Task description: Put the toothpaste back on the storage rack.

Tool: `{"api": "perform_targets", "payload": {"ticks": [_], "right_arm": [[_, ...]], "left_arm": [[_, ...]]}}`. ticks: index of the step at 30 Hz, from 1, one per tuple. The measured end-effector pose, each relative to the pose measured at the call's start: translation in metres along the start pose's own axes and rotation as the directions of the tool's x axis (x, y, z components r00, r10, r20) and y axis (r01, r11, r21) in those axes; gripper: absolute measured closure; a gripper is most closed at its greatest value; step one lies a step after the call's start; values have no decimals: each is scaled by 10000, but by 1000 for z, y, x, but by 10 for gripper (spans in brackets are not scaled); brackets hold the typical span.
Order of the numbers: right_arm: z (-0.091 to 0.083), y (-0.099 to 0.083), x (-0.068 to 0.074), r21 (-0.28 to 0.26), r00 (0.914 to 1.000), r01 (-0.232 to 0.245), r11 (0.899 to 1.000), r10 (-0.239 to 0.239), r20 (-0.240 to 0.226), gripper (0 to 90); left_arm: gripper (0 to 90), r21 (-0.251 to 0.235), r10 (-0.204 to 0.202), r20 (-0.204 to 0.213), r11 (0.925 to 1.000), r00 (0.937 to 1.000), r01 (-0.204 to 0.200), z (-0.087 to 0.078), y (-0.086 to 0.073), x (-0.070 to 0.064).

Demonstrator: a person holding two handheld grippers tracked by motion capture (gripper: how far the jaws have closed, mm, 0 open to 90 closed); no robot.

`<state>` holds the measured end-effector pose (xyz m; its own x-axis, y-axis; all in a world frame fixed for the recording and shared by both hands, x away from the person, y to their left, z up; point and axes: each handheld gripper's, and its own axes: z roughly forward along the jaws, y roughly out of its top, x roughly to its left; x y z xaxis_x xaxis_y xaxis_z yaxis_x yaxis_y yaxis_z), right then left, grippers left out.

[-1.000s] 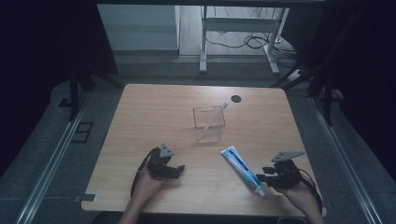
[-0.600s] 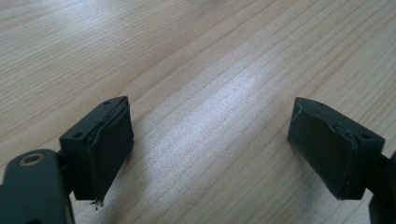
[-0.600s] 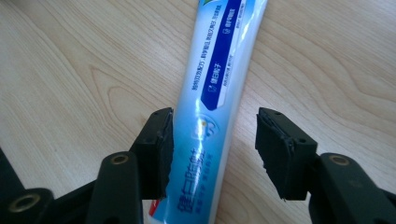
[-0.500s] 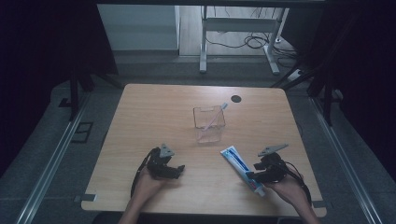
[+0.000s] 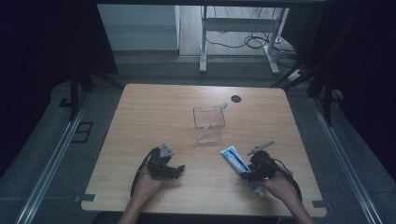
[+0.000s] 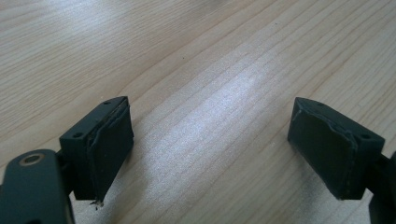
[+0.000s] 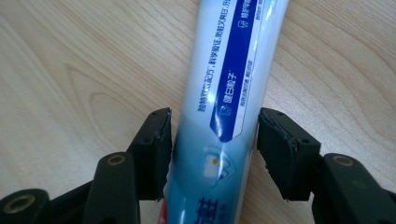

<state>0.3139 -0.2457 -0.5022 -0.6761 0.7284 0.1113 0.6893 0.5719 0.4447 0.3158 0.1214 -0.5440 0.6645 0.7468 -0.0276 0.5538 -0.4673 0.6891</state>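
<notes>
A white and blue toothpaste tube (image 5: 233, 158) lies flat on the wooden table (image 5: 154, 116) at the front right. My right gripper (image 5: 250, 175) sits over its lower half. In the right gripper view the two pads (image 7: 159, 149) press against both sides of the toothpaste tube (image 7: 229, 70), so the right gripper (image 7: 214, 140) is shut on it. At the front left my left gripper (image 5: 177, 170) rests on the table, and the left gripper view shows my left gripper (image 6: 210, 144) wide open over bare wood.
A clear plastic cup (image 5: 209, 125) stands in the middle of the table with a toothbrush (image 5: 217, 114) leaning in it. A dark round hole (image 5: 236, 98) marks the far side. Table legs and cables lie beyond the far edge.
My right gripper has moved left from the table's right edge onto the toothpaste tube and closed around it. The left gripper has stayed put.
</notes>
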Motion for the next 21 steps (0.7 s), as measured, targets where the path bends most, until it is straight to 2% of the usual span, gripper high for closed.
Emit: {"api": "perform_targets", "payload": {"ticks": [9, 13, 16, 21], "right_arm": [[10, 12, 1, 678, 9998, -93, 9977, 79, 202, 441], [13, 16, 4, 937, 9990, 33, 9956, -74, 434, 456], [13, 19, 6, 1135, 9983, 83, 9935, -148, 562, 521], [8, 20, 8, 1162, 9977, 249, 9929, -320, 600, 669]], "left_arm": [[142, 4, 5, -4, 10000, 10000, -5, 0, 0, 0], [142, 5, 8, 0, 10000, 10000, -8, 0, 0, 0], [142, 14, 6, -2, 10000, 10000, -6, 0, 0, 0], [142, 13, 8, -1, 10000, 10000, -8, 0, 0, 0]]}}
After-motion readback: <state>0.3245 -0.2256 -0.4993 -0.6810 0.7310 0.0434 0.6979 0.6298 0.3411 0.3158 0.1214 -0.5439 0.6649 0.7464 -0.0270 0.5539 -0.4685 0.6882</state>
